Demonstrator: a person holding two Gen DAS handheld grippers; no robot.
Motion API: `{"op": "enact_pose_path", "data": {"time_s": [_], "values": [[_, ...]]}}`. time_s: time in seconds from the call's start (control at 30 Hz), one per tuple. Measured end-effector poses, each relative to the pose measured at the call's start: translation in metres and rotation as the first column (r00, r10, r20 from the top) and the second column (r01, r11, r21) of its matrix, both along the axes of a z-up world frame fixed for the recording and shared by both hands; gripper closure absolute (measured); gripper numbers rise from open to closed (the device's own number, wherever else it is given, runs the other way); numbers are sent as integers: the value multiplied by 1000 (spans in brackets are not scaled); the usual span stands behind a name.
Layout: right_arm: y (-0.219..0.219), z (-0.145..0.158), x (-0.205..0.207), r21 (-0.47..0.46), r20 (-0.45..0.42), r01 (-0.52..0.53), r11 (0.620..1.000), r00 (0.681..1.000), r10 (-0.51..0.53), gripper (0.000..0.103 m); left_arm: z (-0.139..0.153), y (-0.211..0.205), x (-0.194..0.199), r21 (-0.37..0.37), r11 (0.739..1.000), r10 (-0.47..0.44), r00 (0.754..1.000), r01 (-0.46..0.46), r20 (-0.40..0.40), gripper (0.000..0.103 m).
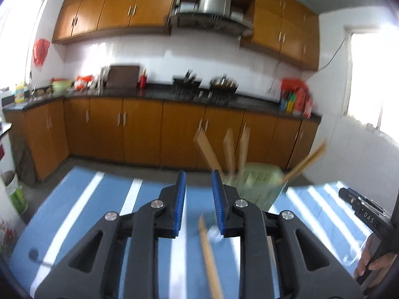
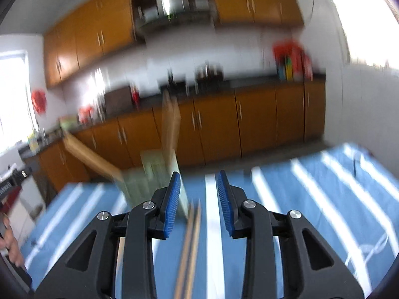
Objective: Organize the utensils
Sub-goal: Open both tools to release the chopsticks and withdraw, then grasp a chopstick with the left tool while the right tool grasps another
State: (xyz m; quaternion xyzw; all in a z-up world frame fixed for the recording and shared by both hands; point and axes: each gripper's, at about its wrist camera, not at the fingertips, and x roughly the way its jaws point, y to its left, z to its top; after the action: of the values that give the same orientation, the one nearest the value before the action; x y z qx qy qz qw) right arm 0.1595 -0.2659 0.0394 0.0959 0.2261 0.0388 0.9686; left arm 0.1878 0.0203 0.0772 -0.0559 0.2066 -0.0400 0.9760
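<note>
Your two hand-held grippers hang over a blue tablecloth with white stripes point(image 1: 104, 199) in a kitchen lined with orange-brown cabinets point(image 1: 139, 129). The pale green slotted plastic utensil holder point(image 1: 261, 184) stands on the cloth, already carrying several flat wooden utensils point(image 1: 230, 149) that lean out of its top; one more stick point(image 1: 305, 162) tilts off toward the right.

Part of the sorting looks done, but not all. A light wooden chopstick point(image 1: 209, 256) lies loose on the cloth beneath your left gripper point(image 1: 198, 194), beside a small pale round object too blurred to name. Under your right gripper point(image 2: 198, 194) a pair of dark-and-tan striped chopsticks point(image 2: 190, 244) lies just short of the holder's foot. These appear to be what is left to collect.

Both grippers stand released, blue pads apart with nothing pressed between them; the sticks lie below the jaws, not in them. Your right hand point(image 1: 374, 269) shows at the edge of the left view, wrapped around its handle.

Little stands in the way on the cloth itself. The utensils fanning out of the holder crowd its mouth, so any new piece will likely have to thread between them. Motion blur hides finer detail, especially in the right view.
</note>
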Motion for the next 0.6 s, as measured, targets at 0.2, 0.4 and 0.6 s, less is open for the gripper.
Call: {"op": "enact_pose_path", "data": {"time_s": [0.2, 0.4, 0.6], "values": [[21, -93, 17, 95, -331, -125, 988, 932, 150, 83, -74, 8, 9, -11, 1000, -17, 974, 15, -226, 80], [47, -119, 25, 75, -411, -167, 983, 893, 183, 85, -113, 5, 5, -59, 996, -78, 942, 62, -327, 80], [27, -123, 25, 28, -411, -64, 998, 909, 69, 95, -133, -9, 4, -93, 989, -142, 912, 115, -385, 81]]}}
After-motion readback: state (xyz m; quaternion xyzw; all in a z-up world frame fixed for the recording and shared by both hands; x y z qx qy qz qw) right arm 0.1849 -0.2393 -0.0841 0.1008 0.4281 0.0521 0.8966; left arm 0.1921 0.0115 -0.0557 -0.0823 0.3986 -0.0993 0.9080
